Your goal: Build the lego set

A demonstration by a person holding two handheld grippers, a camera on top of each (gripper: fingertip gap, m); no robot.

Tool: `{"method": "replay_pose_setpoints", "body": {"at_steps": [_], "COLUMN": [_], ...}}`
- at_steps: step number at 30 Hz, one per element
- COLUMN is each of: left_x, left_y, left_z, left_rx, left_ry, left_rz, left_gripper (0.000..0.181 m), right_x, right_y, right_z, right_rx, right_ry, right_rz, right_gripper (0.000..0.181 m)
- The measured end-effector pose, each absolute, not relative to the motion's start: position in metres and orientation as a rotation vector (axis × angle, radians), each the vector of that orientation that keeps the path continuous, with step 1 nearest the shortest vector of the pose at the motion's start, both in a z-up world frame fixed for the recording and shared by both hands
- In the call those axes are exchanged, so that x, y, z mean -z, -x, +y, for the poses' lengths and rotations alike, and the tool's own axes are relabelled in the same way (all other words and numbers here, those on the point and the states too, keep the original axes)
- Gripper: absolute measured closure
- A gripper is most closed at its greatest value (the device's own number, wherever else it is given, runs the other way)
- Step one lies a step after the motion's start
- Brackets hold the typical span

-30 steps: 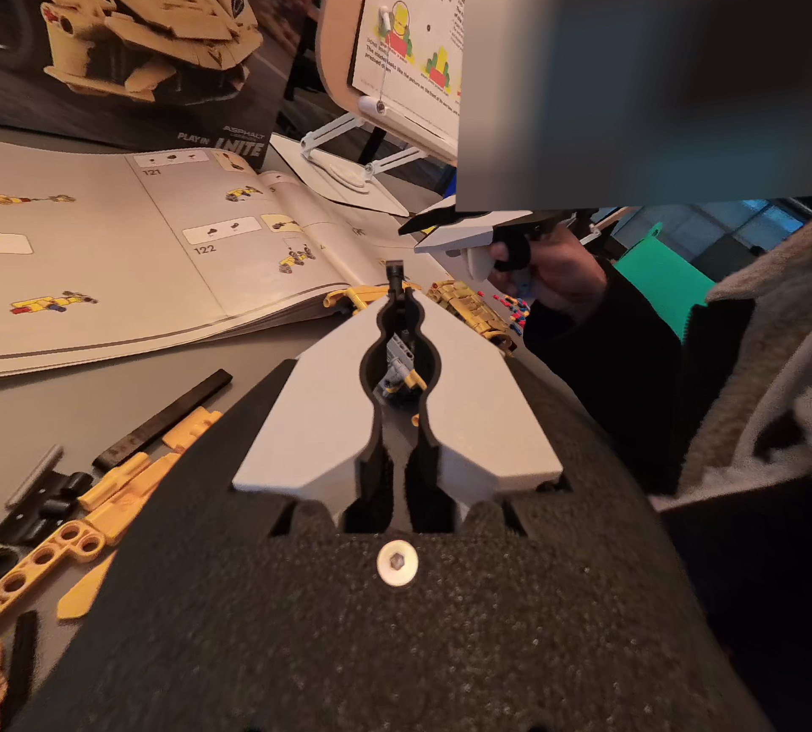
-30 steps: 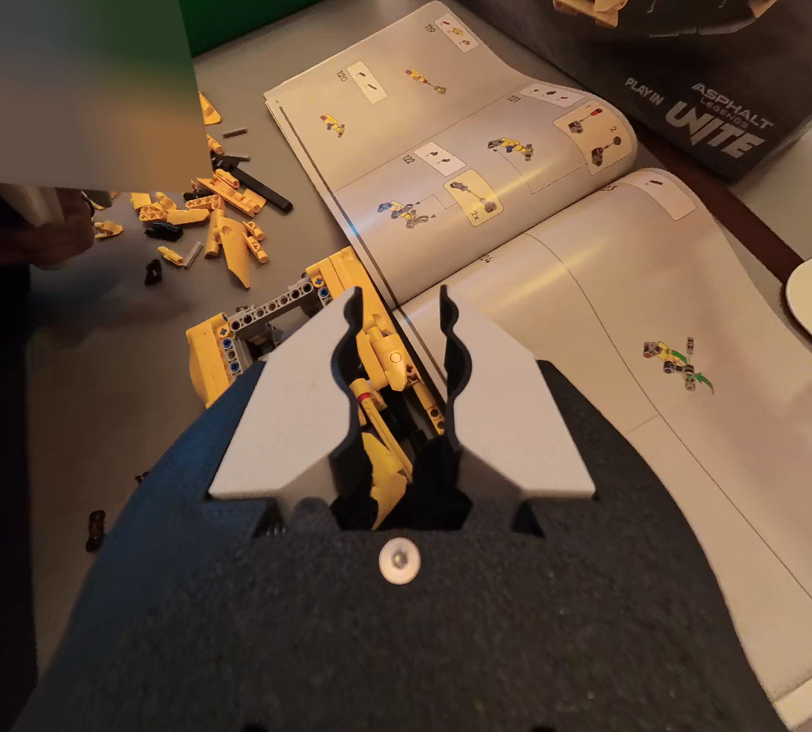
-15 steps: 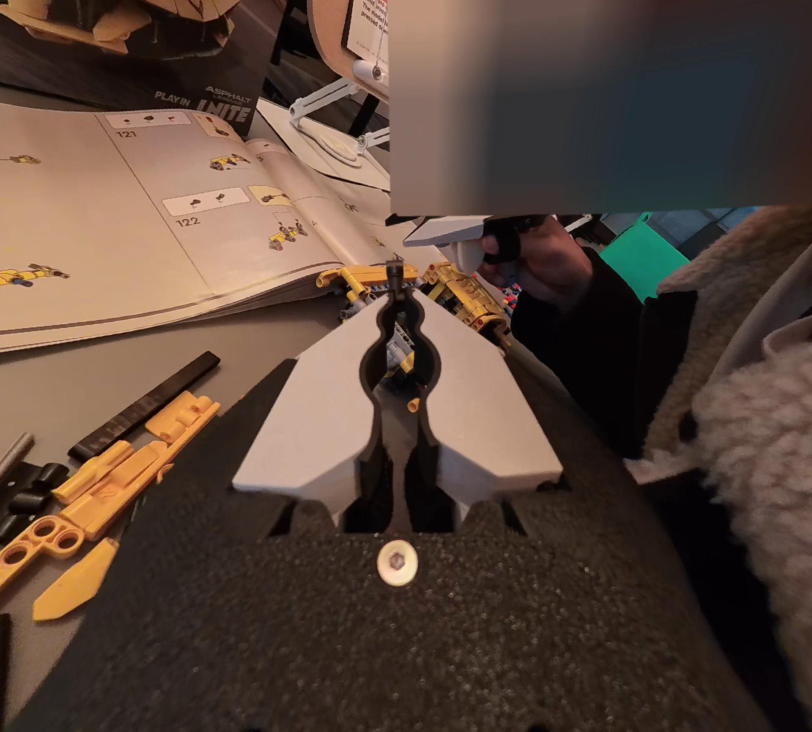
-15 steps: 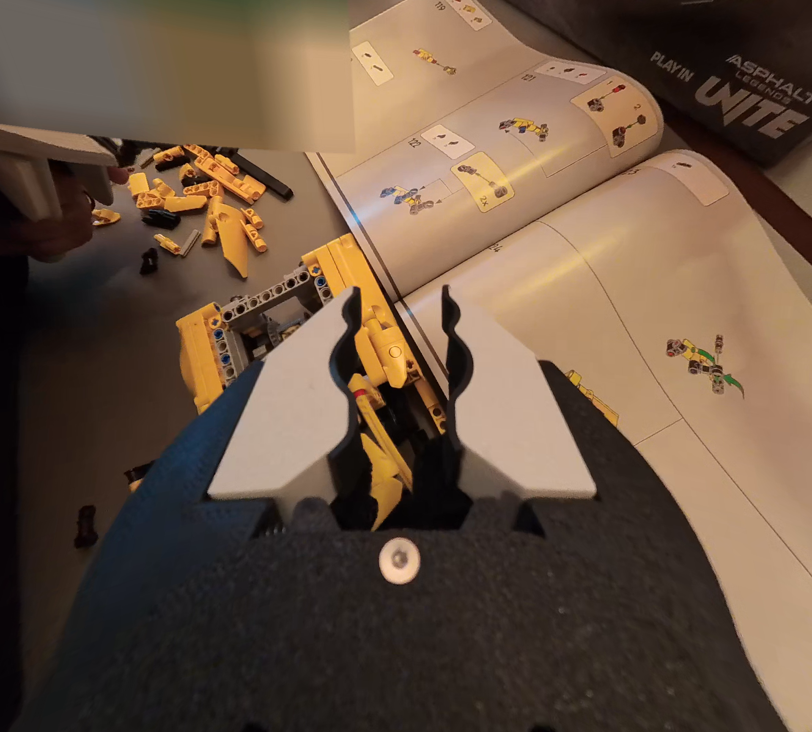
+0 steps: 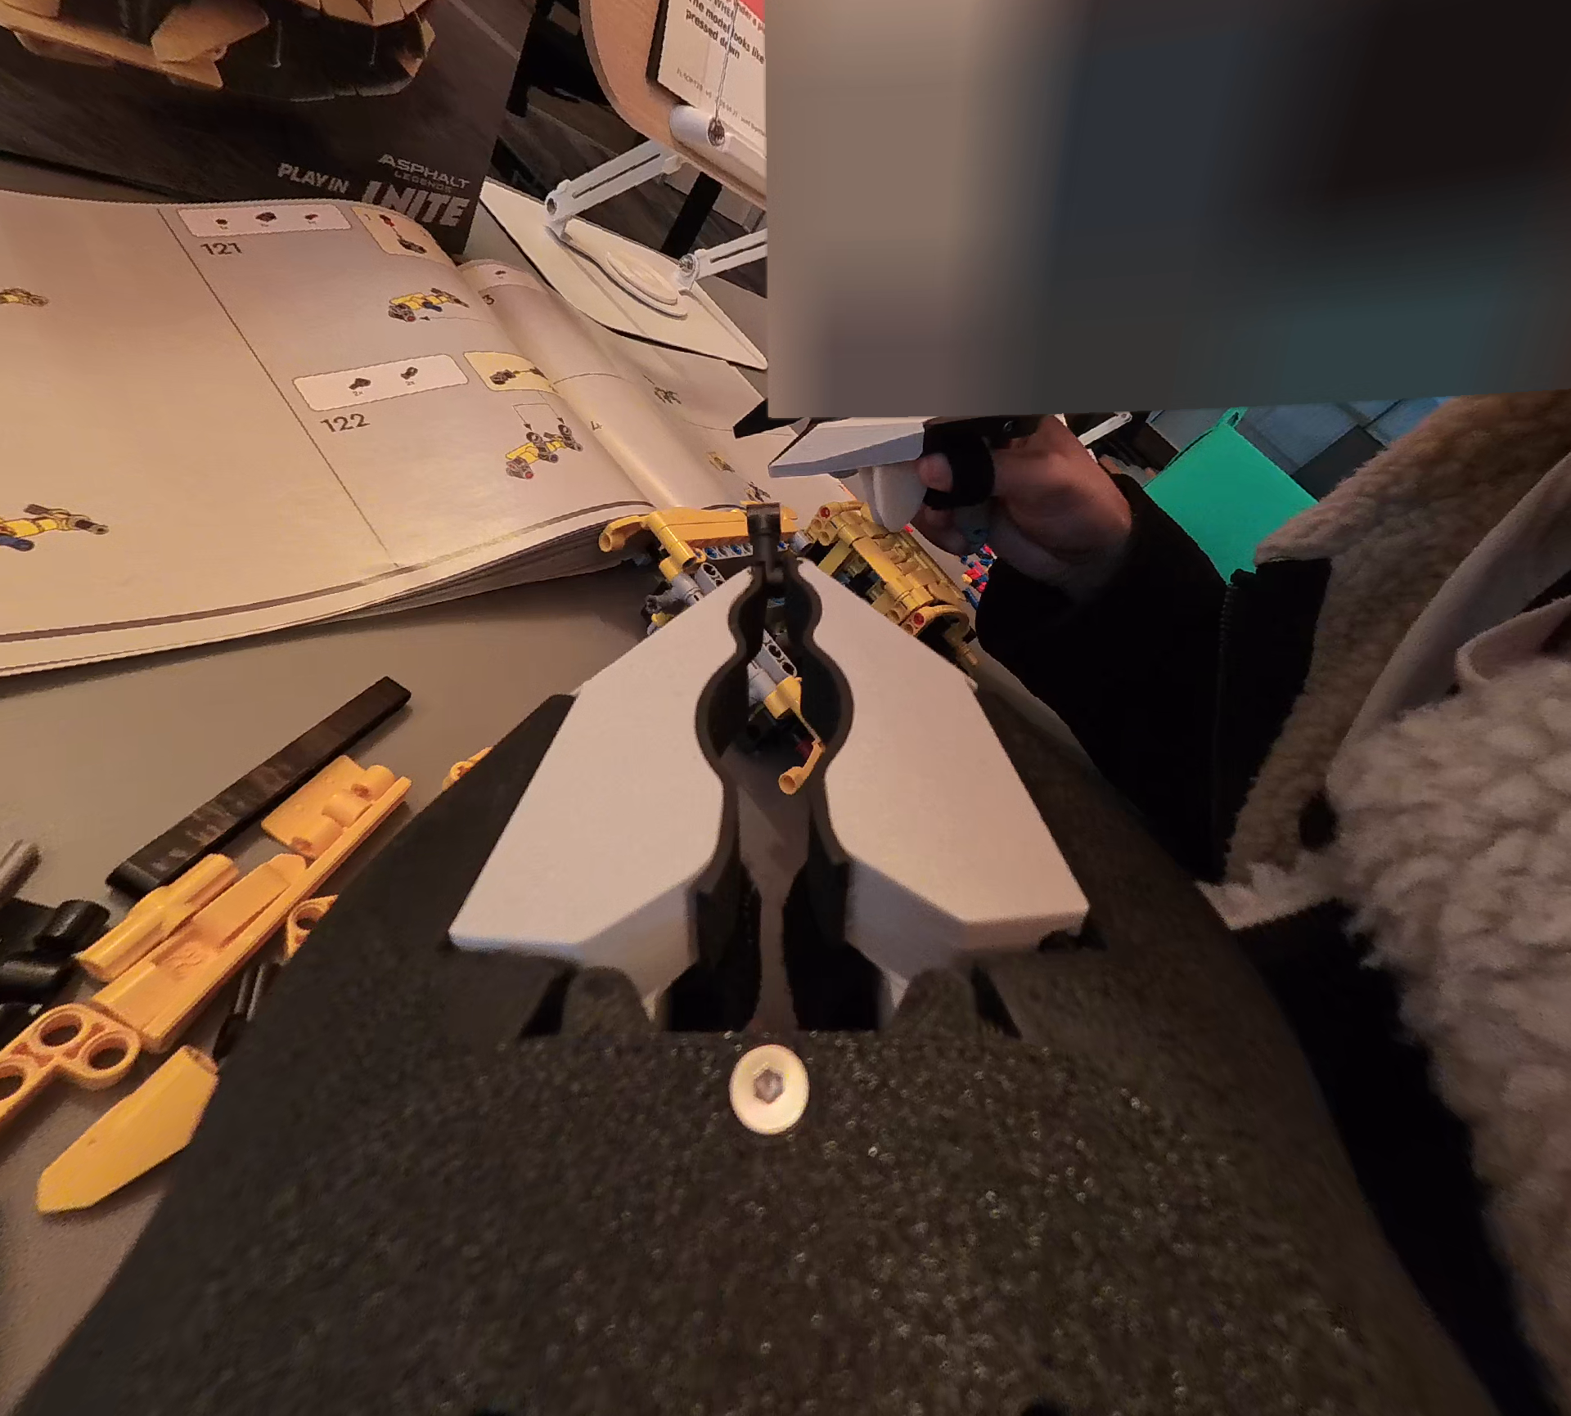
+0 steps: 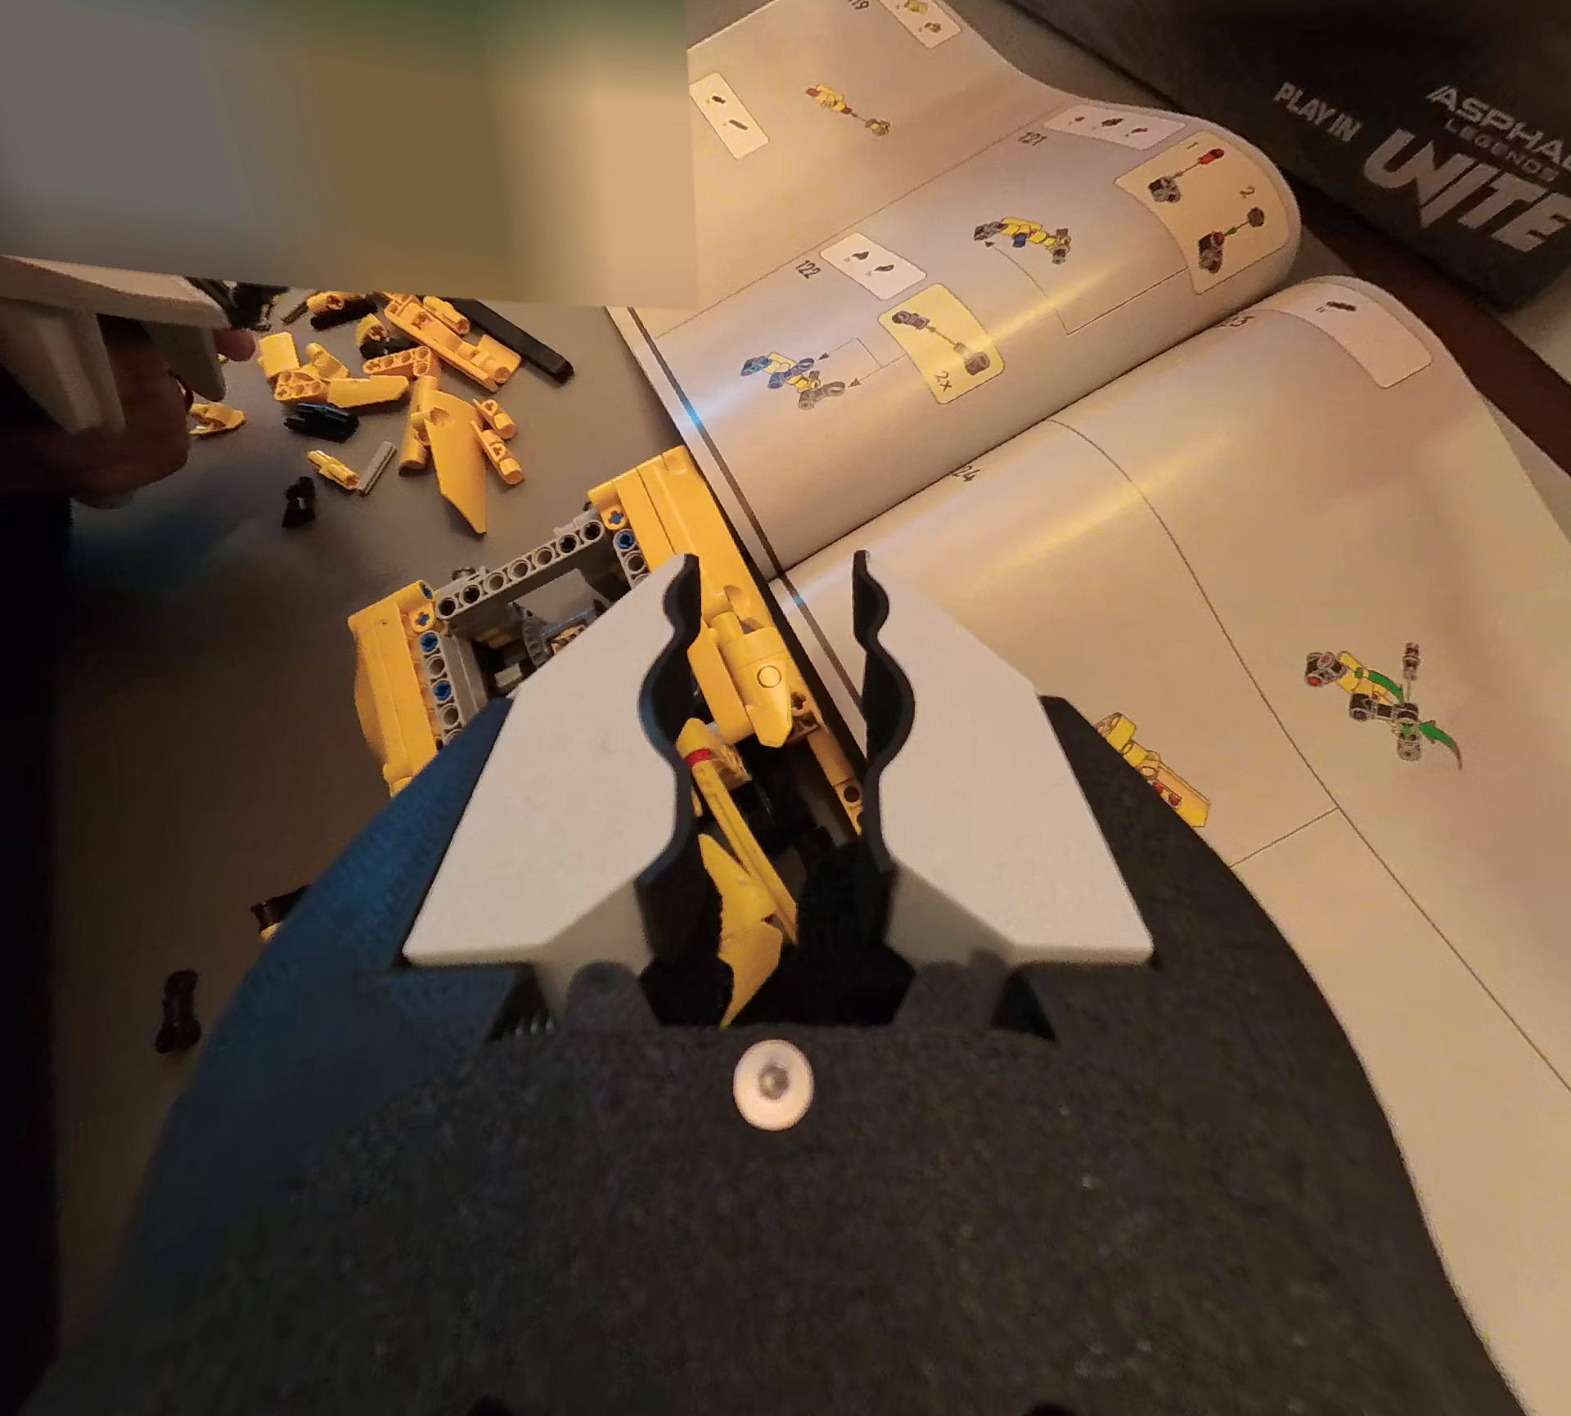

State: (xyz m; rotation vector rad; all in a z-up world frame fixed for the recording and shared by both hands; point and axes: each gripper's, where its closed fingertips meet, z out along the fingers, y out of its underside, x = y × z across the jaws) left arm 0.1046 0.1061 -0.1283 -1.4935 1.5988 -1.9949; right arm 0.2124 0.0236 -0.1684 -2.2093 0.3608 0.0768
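My left gripper (image 5: 769, 580) is shut on a small black piece (image 5: 765, 525) that sticks out past its tips. It points at the part-built yellow and grey lego model (image 5: 884, 568) just beyond. My right gripper (image 6: 772, 576) is open, jaws apart, close over that model (image 6: 476, 627), whose yellow parts show between its fingers. I cannot see either pad touching it. A hand holds the right gripper above the model in the left wrist view (image 5: 850, 444). The left gripper shows at the far left of the right wrist view (image 6: 102, 321).
An open instruction booklet (image 6: 1105, 525) lies against the model, also in the left wrist view (image 5: 255, 440). The set's dark box (image 5: 255, 15) stands behind it. Loose yellow and black parts (image 6: 425, 389) lie on the grey table (image 6: 212, 653). A card stand (image 5: 646, 58) stands beside the box. Tip to tip, the grippers are about 15 centimetres apart.
My left gripper has moved closer to the model with the black piece still in it. My right gripper stays open over the model; the left gripper has come farther into its view.
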Motion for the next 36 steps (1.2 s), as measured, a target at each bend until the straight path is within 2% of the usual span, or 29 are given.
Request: {"method": "replay_pose_setpoints", "body": {"at_steps": [36], "left_x": [0.1291], "left_y": [-0.1039], "left_z": [0.1043], "left_rx": [2.006], "left_ry": [1.493], "left_rz": [1.61], "left_gripper": [0.178], "right_x": [0.1681], "right_y": [-0.212], "right_z": [0.0242], "right_rx": [-0.109], "right_ry": [2.186], "right_rz": [0.367], "right_gripper": [0.147]}}
